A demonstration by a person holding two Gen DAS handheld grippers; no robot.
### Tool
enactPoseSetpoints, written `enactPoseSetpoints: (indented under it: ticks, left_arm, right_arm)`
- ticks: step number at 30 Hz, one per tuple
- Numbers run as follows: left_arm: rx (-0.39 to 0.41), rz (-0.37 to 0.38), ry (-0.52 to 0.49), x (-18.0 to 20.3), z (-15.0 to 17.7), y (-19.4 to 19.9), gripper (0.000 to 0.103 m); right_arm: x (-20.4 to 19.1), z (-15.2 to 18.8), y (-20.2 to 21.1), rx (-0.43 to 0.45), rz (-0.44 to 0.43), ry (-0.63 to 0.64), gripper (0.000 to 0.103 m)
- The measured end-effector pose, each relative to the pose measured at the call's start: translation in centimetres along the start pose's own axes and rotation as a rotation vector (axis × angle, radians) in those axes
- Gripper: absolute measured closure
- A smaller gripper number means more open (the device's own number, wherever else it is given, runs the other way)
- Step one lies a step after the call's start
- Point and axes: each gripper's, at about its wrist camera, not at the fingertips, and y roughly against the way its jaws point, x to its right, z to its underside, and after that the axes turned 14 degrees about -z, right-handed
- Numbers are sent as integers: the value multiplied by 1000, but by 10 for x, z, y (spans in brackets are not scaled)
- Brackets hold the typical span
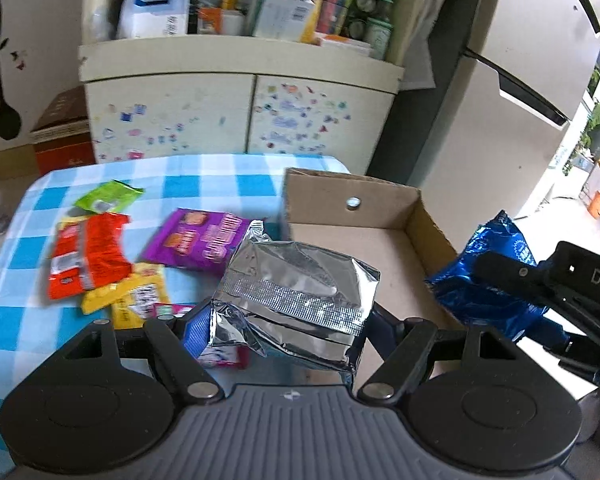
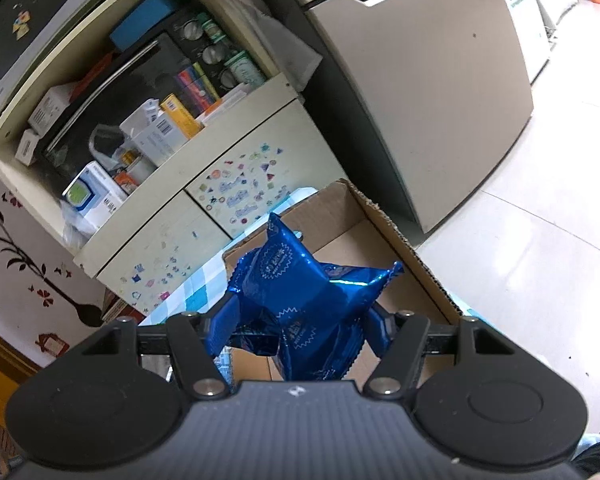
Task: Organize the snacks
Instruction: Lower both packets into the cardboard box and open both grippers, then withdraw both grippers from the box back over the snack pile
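Observation:
My left gripper [image 1: 288,320] is shut on a silver foil snack bag [image 1: 296,292], held above the table beside the left wall of an open cardboard box [image 1: 356,236]. The right gripper [image 2: 300,320] is shut on a crumpled blue snack bag [image 2: 304,292], which hangs over the box [image 2: 340,236]; from the left wrist view that blue bag [image 1: 488,280] sits at the box's right wall. On the blue checked tablecloth [image 1: 204,184] lie a purple packet [image 1: 196,240], an orange-red packet [image 1: 86,256], a yellow packet [image 1: 128,296] and a green packet [image 1: 108,196].
A cream cabinet [image 1: 240,116] with stickers on its doors stands behind the table, its shelf packed with boxes and cans. A grey refrigerator [image 1: 512,68] is to the right, with pale tiled floor [image 2: 540,248] past the table edge. A red carton [image 1: 60,132] sits left of the cabinet.

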Motion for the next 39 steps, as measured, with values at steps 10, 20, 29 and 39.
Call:
enactPoseSetpoints:
  ticks: [10, 20, 29, 39]
  left_arm:
    - [-32, 62, -56, 35, 3, -19, 16]
    - [27, 80, -45, 29, -6, -3, 2]
    - [41, 46, 25, -28, -13, 13, 2]
    - [19, -77, 85, -113, -7, 19, 1]
  right_arm:
    - [11, -3, -5, 8, 36, -62, 35]
    - [11, -1, -9, 25, 30, -68, 21]
    - [3, 5, -9, 30, -7, -1, 21]
    - [-37, 28, -23, -76, -56, 245, 21]
